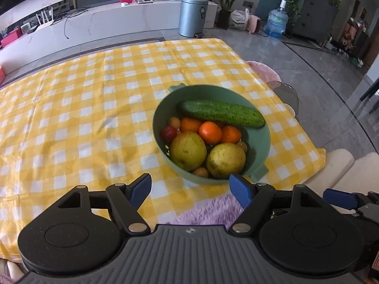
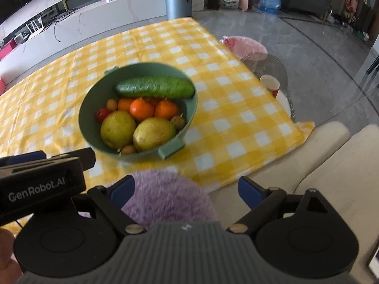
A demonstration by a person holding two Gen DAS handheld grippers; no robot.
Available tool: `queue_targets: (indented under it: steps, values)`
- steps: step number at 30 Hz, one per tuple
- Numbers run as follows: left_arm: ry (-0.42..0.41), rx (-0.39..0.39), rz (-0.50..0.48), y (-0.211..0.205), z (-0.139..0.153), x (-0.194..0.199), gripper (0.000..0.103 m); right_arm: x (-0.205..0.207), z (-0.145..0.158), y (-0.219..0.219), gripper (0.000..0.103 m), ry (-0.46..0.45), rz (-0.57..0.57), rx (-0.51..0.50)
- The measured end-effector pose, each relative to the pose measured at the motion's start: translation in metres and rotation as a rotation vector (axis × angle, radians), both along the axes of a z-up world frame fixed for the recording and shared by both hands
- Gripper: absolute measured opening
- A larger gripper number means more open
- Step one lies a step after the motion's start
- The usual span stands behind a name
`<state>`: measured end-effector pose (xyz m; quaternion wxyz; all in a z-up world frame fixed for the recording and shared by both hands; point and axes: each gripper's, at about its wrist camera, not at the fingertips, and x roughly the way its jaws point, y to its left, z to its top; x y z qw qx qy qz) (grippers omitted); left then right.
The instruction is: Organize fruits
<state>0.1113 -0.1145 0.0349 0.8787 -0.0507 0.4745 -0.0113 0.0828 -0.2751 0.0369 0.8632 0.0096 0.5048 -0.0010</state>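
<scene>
Round green plastic bowl (image 1: 258, 142) sits on yellow-white checked tablecloth (image 1: 83, 118), w/ long green cucumber (image 1: 220, 112) across the back, orange tangerines (image 1: 209, 132) mid, two yellow-green pears (image 1: 188, 150) in front. Only right wrist view shows red-and-white paper cup (image 2: 270, 84) on glass table edge (image 2: 279, 66). Fuzzy purple sleeve (image 2: 163, 196) lies betw. bowl & both tools; left gripper (image 1: 190, 189) & right gripper (image 2: 186, 189) jaws wide apart, nothing gripped.
</scene>
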Motion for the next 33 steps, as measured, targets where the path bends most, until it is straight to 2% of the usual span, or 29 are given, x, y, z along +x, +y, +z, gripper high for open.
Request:
queue_targets:
  steps: [7,11,20,33]
  values:
    - [0.036,0.024,-0.016,-0.005,0.012,0.027,0.088,0.024,0.012,-0.005,0.092,0.054,-0.045,0.012]
    - [0.049,-0.002,-0.018,-0.004,0.012,0.040,0.088,0.035,0.012,-0.011,0.092,0.069,-0.078,0.056]
    - [0.110,0.011,-0.036,-0.012,-0.006,0.056,0.085,0.048,-0.004,-0.012,0.091,0.122,-0.098,0.083]
    - [0.111,0.001,-0.031,-0.012,-0.018,0.062,0.085,0.054,-0.015,-0.012,0.090,0.124,-0.105,0.063]
